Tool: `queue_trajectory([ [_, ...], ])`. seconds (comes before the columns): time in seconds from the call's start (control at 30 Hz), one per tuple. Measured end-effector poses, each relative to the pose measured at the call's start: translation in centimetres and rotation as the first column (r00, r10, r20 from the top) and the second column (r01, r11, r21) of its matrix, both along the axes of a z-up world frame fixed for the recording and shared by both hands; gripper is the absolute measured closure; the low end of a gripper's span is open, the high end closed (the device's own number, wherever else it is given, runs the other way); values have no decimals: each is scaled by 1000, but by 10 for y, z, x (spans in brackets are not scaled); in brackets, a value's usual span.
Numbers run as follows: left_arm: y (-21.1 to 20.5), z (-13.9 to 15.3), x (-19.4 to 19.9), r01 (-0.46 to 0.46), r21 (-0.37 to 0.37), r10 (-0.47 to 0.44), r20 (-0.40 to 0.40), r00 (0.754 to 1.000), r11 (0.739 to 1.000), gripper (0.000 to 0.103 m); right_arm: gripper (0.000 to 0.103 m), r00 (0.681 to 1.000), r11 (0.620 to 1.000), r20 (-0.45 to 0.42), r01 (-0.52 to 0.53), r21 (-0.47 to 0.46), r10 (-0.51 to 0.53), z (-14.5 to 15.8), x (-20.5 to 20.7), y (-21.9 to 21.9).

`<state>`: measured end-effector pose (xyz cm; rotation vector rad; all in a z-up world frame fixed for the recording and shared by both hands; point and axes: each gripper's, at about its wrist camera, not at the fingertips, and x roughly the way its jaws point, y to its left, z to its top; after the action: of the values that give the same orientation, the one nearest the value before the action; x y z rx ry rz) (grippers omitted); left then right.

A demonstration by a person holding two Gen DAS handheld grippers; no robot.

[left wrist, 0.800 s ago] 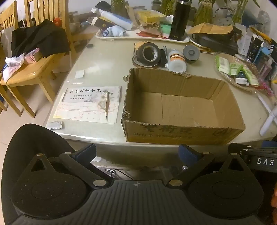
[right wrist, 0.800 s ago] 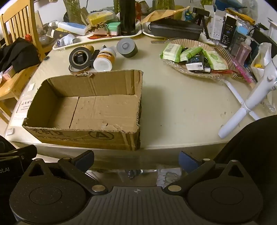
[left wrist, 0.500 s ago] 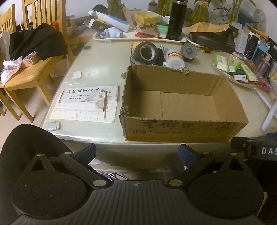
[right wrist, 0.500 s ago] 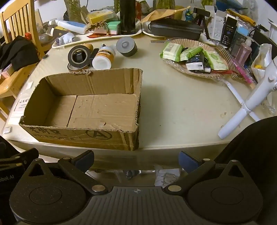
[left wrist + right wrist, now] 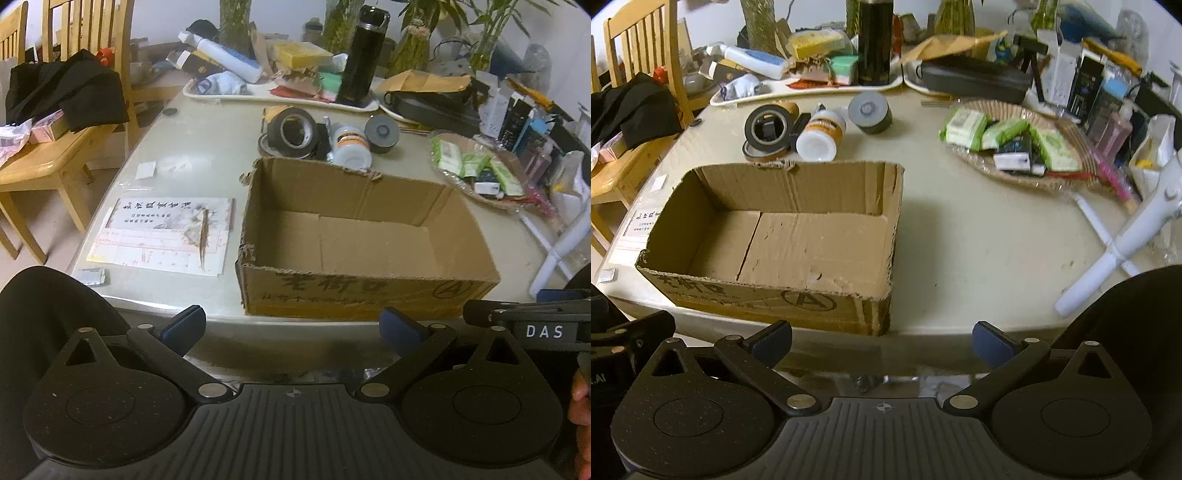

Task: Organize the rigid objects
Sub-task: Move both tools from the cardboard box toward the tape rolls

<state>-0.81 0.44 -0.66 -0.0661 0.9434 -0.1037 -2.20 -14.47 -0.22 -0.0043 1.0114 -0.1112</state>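
A: Progress so far, judged from both views?

B: None yet. Your cardboard box (image 5: 354, 236) sits empty at the near table (image 5: 979, 236) edge.

A: And the things to sort?

B: Tape roll (image 5: 771, 127), white bottle (image 5: 822, 133) and grey spool (image 5: 870, 112) lie just beyond its far wall.

A: Grippers?

B: Your left gripper (image 5: 291, 328) and right gripper (image 5: 882, 338) hover short of the table, fingers spread wide, holding nothing.

Both grippers are carried nearer the table edge than 0.8 s earlier. From the left gripper (image 5: 291, 326), the cardboard box (image 5: 354, 240) is now seen larger, towards 12 o'clock. From the right gripper (image 5: 882, 338), the box (image 5: 783, 236) is seen closer, at 11 o'clock. Nothing on the table is displaced.
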Motion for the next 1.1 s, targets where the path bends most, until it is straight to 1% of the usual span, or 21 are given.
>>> queue_trajectory([
  [0.07, 1, 3, 0, 1, -4, -1, 7, 1000, 1000, 0, 0, 1000, 1000, 3, 3, -20, -3, 3, -1, 0],
  [0.2, 3, 12, -1, 5, -23, -4, 35, 999, 1000, 0, 0, 1000, 1000, 23, 1, -10, 0, 12, -3, -1],
  [0.37, 4, 14, 0, -1, -44, 2, 18, 1000, 999, 0, 0, 998, 1000, 55, -21, 19, 20, 21, -4, -1],
  [0.5, 5, 15, 1, -2, -62, 2, 2, 1000, 998, 0, 0, 996, 997, 84, -49, 59, 44, 27, -3, -2],
  [0.67, 3, 22, -1, -10, -22, 11, 51, 999, 1000, 0, 0, 994, 993, 100, -60, 103, 50, 31, 4, -7],
  [0.7, 3, 23, 0, -9, -15, 10, 50, 999, 1000, 0, 0, 993, 992, 103, -68, 105, 57, 32, 6, -7],
  [0.8, 4, 25, 3, -2, -20, 3, 57, 998, 1000, 0, 0, 990, 991, 111, -93, 95, 82, 30, 10, -8],
  [0.9, 7, 27, 6, -34, -28, 36, 62, 997, 999, 0, 0, 988, 989, 109, -121, 88, 111, 28, 19, -11],
  [1.0, 6, 27, 10, -40, -2, 40, 70, 997, 999, 0, 0, 985, 987, 118, -137, 83, 127, 26, 28, -13],
  [1.1, 1, 26, 15, -17, 37, 14, 77, 997, 999, 0, 0, 982, 988, 129, -145, 59, 136, 24, 37, -15],
])
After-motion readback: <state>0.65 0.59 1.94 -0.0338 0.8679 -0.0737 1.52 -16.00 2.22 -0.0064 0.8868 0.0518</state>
